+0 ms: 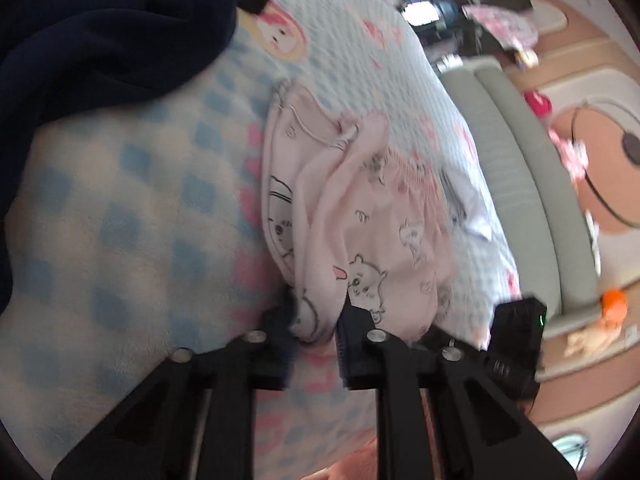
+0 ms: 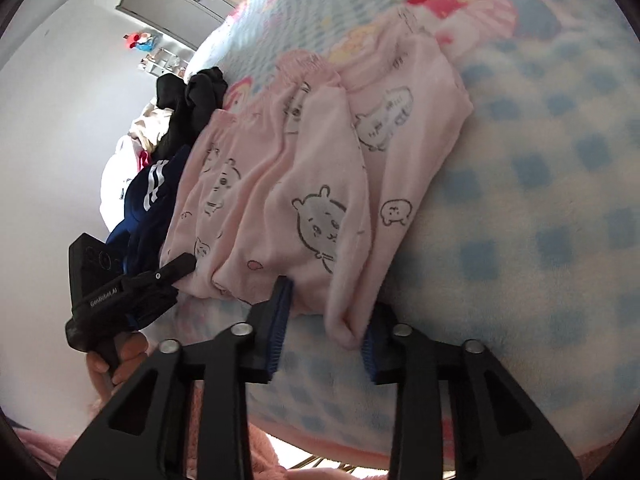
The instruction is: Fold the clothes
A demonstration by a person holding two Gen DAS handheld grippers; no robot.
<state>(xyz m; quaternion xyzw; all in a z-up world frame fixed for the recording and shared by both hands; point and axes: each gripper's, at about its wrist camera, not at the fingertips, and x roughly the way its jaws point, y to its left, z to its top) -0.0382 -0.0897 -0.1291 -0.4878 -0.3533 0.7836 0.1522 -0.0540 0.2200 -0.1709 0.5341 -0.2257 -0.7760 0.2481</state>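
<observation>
From the left wrist, the left gripper [image 1: 320,320] sits at the near edge of a pink printed garment [image 1: 352,216], its two black fingers pinched on a bunched fold of the soft cloth. The garment lies crumpled on a fleecy blanket [image 1: 132,216] checked in blue and cream, with pink cartoon patches. A heap of dark navy clothing [image 1: 88,40] crowds the upper left of the bed, apart from the pink piece. To the right the bed ends at a grey padded rail [image 1: 532,184]; beyond it lies a floor with small toys. The other gripper's black body [image 1: 516,340] shows at the lower right, close to the garment's near hem. Open blanket spreads to the left.

From the right wrist, the right gripper [image 2: 324,328] has blue ribbed pads; the right-hand pad touches a hanging corner of the garment [image 2: 304,184], while the left-hand pad stands clear of that corner with a gap, so the cloth is between the fingers without a plain clamp. The garment lies flatter here, in long folds, printed with outlined bear faces. At its left edge the left gripper [image 2: 176,266] bites the hem, a hand [image 2: 120,356] gripping its handle below. Behind lie a navy garment with white stripes [image 2: 156,196] and black clothes [image 2: 192,104], touching the pink piece's far side. Bare blanket [image 2: 540,220] lies wide to the right.
</observation>
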